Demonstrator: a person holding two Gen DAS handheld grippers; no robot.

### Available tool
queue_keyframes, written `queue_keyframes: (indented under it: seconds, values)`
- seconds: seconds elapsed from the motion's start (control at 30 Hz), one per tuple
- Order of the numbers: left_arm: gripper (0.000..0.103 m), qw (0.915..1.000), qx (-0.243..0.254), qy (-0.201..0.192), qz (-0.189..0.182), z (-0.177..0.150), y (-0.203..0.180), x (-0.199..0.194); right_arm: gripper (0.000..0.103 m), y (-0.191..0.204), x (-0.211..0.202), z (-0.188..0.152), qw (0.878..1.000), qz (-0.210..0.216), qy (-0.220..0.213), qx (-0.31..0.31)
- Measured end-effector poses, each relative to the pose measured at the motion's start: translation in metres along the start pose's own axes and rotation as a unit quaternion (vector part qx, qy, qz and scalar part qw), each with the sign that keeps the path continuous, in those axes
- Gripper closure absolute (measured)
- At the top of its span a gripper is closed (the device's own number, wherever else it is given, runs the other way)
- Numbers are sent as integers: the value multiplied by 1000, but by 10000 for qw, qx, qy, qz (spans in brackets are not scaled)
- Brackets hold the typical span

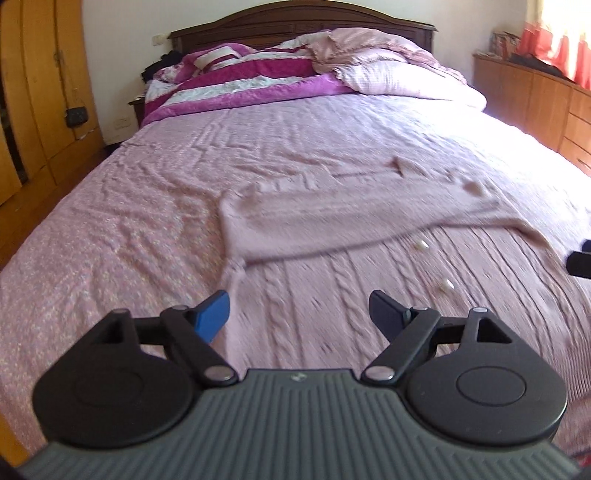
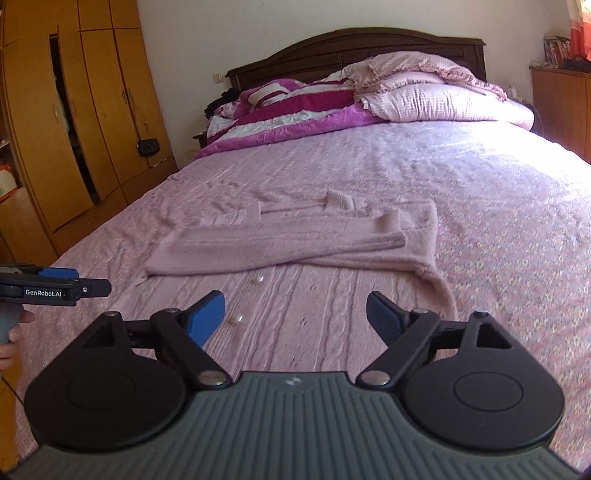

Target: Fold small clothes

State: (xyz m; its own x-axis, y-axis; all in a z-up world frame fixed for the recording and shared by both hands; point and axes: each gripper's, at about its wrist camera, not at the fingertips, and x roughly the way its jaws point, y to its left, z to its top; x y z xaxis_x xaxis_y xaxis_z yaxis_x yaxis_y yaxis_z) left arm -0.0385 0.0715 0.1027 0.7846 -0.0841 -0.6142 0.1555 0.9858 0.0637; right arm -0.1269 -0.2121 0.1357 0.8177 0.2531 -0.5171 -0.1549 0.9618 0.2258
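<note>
A pink cable-knit cardigan [image 1: 332, 280] lies flat on the pink bedspread, with its sleeves folded across the upper part [image 2: 295, 240]. Small pale buttons [image 1: 421, 244] run down its front. My left gripper [image 1: 299, 314] is open and empty, just above the cardigan's near part; its left fingertip is near the garment's left edge. My right gripper [image 2: 295, 314] is open and empty over the cardigan's near part. The left gripper also shows at the left edge of the right wrist view [image 2: 55, 284], and part of the right gripper shows at the right edge of the left wrist view [image 1: 580, 258].
The bed [image 1: 129, 221] fills both views. A magenta striped quilt [image 2: 288, 110] and pink pillows [image 2: 436, 99] lie heaped by the dark headboard [image 1: 295, 26]. A wooden wardrobe [image 2: 74, 110] stands left, a low wooden cabinet [image 1: 546, 103] right.
</note>
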Motion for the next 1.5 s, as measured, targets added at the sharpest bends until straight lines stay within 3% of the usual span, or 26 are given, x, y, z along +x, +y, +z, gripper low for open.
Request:
queue_keyframes:
  seconds: [0.2,0.37,0.63,0.77,1.07,1.27,1.37,1.4,1.43,1.5]
  values:
    - [19,9979,184,359,-500,-34,-29,-8,12,13,-9,-25,9994,70,301,-181]
    - [19,9932,693,722,-602,-57,-51,3,12,17,-5,-52,9970,178,709,-274]
    - [19,9754,1694,1031,-964,-88,-73,5,11,4,-1,-70,9954,46,947,135]
    - [19,9614,2188,1166,-1191,-103,-85,6,10,1,0,-72,9949,16,980,232]
    - [17,9474,2883,1126,-808,-119,-100,21,8,-2,0,-74,9951,-21,928,348]
    - [18,9568,2724,863,-534,-111,-96,21,7,-4,-1,-75,9950,-52,914,397]
    - [36,9582,2691,744,-622,-106,-97,19,7,-3,0,-76,9950,-39,921,380]
    - [51,9587,2682,682,-653,-105,-98,18,7,-3,0,-76,9951,-37,924,361]
    - [72,9588,2679,623,-709,-104,-98,17,7,-2,1,-75,9951,-35,926,331]
    - [89,9599,2598,563,-888,-100,-100,14,7,1,1,-76,9953,-24,928,272]
